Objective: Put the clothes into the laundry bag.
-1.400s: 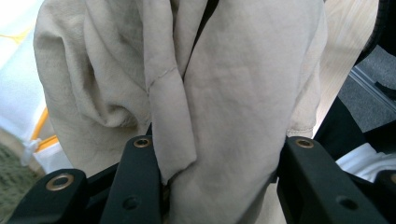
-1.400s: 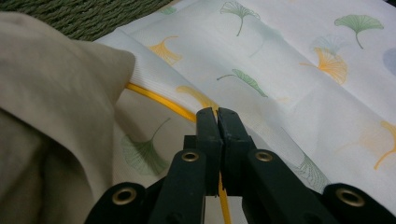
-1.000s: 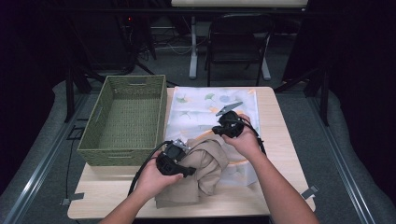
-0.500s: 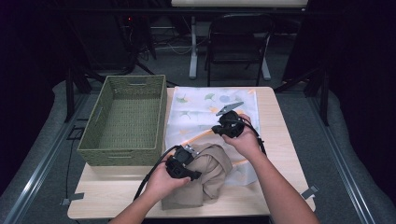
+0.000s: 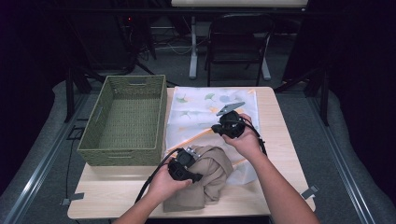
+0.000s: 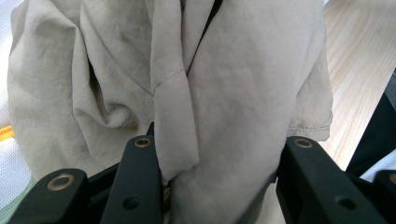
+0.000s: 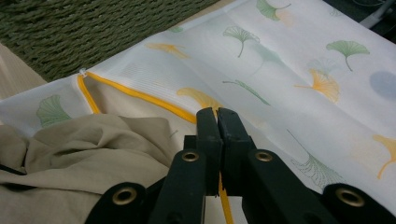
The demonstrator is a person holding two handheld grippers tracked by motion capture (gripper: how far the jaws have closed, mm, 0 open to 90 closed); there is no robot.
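Note:
A bunched beige garment point(image 5: 212, 175) lies at the table's front, partly on a white mesh bag point(image 5: 210, 105) printed with ginkgo leaves and edged in yellow. My left gripper point(image 5: 184, 165) is at the garment's left side. In the left gripper view its jaws point(image 6: 222, 142) stand apart, clamped around a thick fold of the beige garment point(image 6: 233, 70). My right gripper point(image 5: 229, 123) is over the bag's middle. In the right gripper view it point(image 7: 217, 112) is shut on the bag's yellow edge point(image 7: 135, 95), holding it above the garment point(image 7: 84, 144).
A green woven basket point(image 5: 126, 121) stands empty at the table's left, close to the bag. Bare wood point(image 5: 280, 130) shows to the right of the bag and along the front edge. A dark chair point(image 5: 238, 42) stands beyond the table.
My left gripper has moved a little right and toward the front edge, taking the garment with it. The right gripper has stayed where it was on the bag's edge.

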